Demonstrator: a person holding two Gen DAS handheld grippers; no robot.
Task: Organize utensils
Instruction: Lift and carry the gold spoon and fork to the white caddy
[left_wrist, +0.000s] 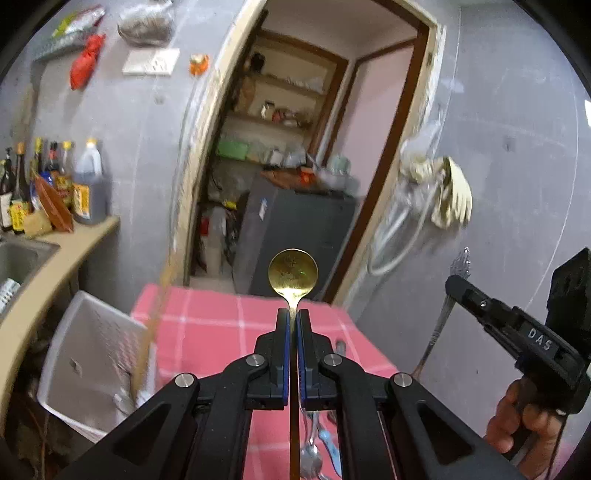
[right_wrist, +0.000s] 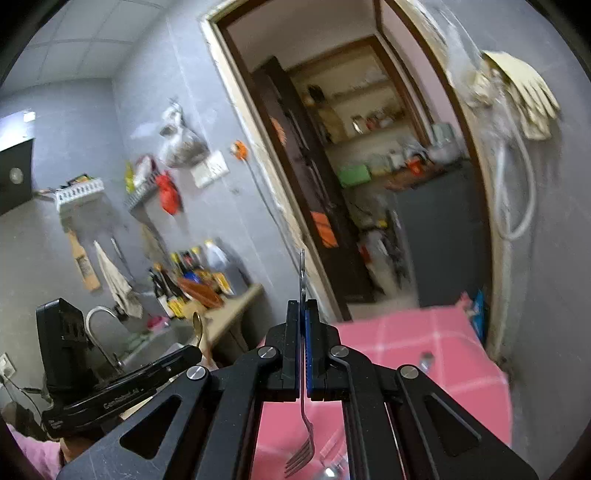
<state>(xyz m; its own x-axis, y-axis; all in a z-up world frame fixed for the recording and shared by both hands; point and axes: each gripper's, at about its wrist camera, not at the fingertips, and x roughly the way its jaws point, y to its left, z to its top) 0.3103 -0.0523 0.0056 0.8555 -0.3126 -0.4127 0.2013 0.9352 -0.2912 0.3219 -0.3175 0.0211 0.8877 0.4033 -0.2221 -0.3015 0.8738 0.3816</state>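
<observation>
Here the left claw is clamped on a gold spoon at its thin neck, bowl up, handle hanging between the fingers. The right claw pinches a steel fork along its handle, tines down. Both are stiff, light and slick, so a grip near the middle of the handle should resist swivelling. Beneath lie more utensils on the pink-clothed counter; a white basket stands beside it.

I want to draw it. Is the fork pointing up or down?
Down. The silver metal fork hangs prongs-down from the shut right tongs.
</observation>
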